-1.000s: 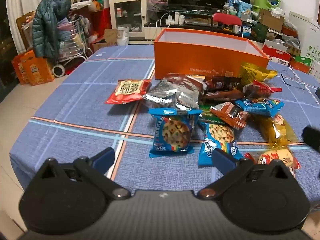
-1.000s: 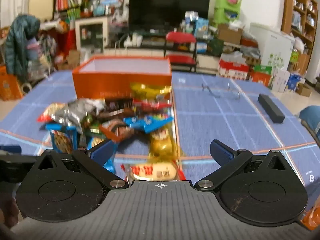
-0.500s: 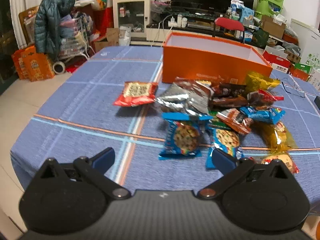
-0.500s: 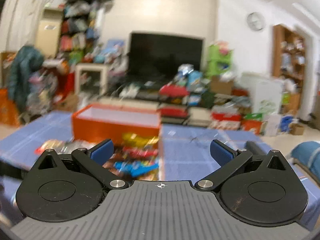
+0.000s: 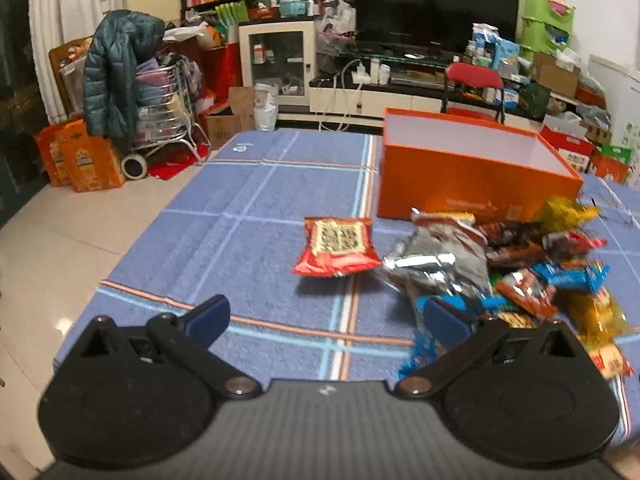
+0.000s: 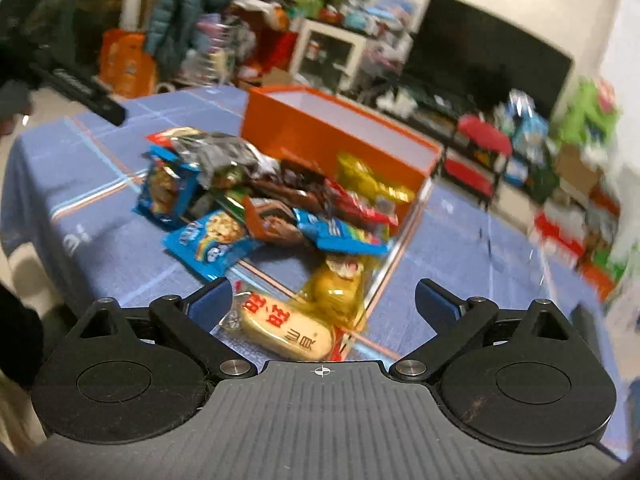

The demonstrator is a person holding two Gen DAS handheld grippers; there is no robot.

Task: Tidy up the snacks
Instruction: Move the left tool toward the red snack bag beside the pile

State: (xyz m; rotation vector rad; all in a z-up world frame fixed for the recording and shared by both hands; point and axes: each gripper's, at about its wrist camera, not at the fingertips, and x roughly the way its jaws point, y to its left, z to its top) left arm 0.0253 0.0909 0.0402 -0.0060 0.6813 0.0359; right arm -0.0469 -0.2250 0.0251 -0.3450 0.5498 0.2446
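Observation:
A heap of snack packets lies on the blue checked tablecloth in front of an open orange box. A red packet lies apart at the heap's left. My left gripper stands open above the cloth, nothing between its fingers. In the right wrist view the same heap and orange box show tilted. My right gripper is wide, its jaws closing, over a pale yellow packet and a clear yellow bag; the pads touch neither.
The table's near and left edges drop to a tiled floor. A cluttered room lies behind: a cart with a dark jacket, a TV stand, a red chair. The left gripper's arm shows at the right wrist view's upper left.
The left gripper has shifted left, so the heap sits further right in its view. The right gripper swung up towards the room, then dropped back over the snacks, rolled to one side.

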